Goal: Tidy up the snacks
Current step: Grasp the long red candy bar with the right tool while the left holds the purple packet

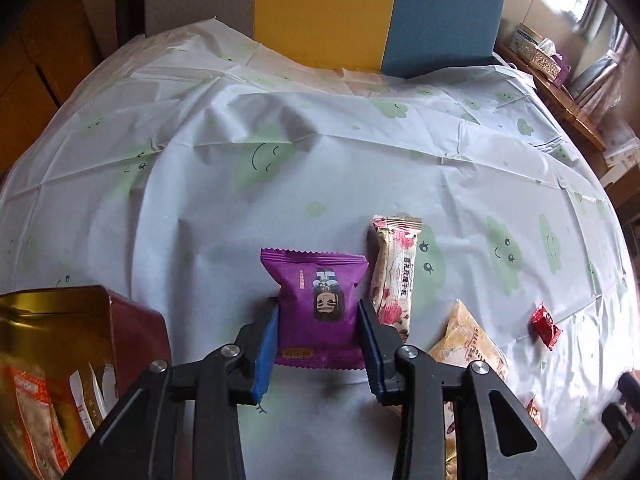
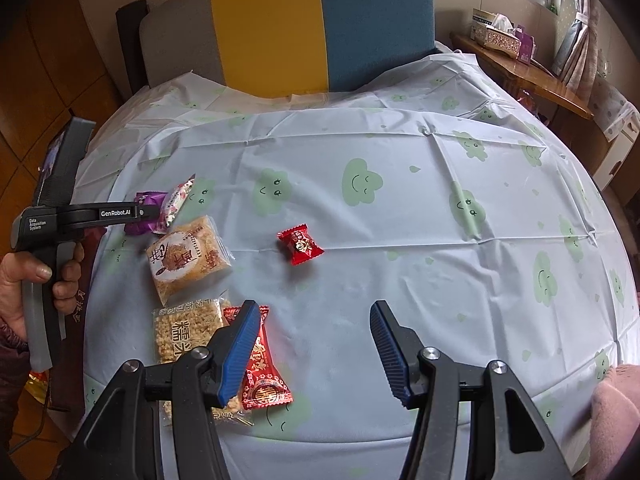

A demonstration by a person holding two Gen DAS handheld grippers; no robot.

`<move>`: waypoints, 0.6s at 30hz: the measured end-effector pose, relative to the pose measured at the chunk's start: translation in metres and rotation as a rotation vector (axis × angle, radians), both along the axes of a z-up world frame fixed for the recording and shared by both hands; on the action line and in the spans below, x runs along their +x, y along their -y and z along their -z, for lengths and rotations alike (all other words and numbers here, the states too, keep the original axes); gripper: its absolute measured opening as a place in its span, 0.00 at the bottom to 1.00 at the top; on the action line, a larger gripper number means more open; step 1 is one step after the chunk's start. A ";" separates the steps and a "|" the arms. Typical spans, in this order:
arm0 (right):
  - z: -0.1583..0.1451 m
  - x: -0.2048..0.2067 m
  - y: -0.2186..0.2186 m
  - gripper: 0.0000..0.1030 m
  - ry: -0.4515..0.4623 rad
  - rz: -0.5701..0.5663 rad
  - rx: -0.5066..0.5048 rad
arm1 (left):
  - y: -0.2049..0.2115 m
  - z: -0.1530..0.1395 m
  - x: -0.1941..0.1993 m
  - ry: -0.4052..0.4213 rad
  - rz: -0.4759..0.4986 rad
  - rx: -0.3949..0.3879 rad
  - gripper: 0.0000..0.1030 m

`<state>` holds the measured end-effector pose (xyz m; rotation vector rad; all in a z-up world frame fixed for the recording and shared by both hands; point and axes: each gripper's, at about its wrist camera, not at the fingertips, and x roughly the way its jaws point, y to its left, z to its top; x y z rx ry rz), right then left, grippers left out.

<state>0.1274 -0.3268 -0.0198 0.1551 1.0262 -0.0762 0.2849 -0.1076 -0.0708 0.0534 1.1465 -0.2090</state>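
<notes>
The purple snack packet [image 1: 320, 304] lies on the cloud-print tablecloth [image 1: 360, 168] that covers the worktop, and the left gripper [image 1: 318, 344] has its blue jaws pressed against the packet's two sides, clamped on it. Just right of it lies a long floral bar wrapper [image 1: 394, 272], nearly touching, with a tan rice-cracker packet [image 1: 468, 340] just beside that and a small red candy [image 1: 546, 326] further right, apart from the rest. At the left edge stands an open gold-lined tin [image 1: 80, 340] with packets inside.

The right gripper [image 2: 314, 350] hovers over the cloth with its jaws wide apart and nothing between them. Its left finger overlaps a red foil packet [image 2: 264, 376] and a puffed-rice bar [image 2: 186, 332]. A yellow and blue chair back [image 2: 320, 24] rises behind the worktop.
</notes>
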 end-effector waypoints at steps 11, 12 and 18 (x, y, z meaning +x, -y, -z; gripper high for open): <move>0.008 0.002 0.023 0.56 -0.041 0.082 0.088 | 0.006 -0.038 -0.088 0.141 0.124 0.053 0.37; 0.010 0.002 0.022 0.56 -0.050 0.078 0.098 | 0.007 -0.039 -0.097 0.146 0.136 0.056 0.37; 0.019 0.005 0.011 0.43 -0.087 0.002 0.131 | 0.012 -0.029 -0.148 0.106 0.192 0.028 0.37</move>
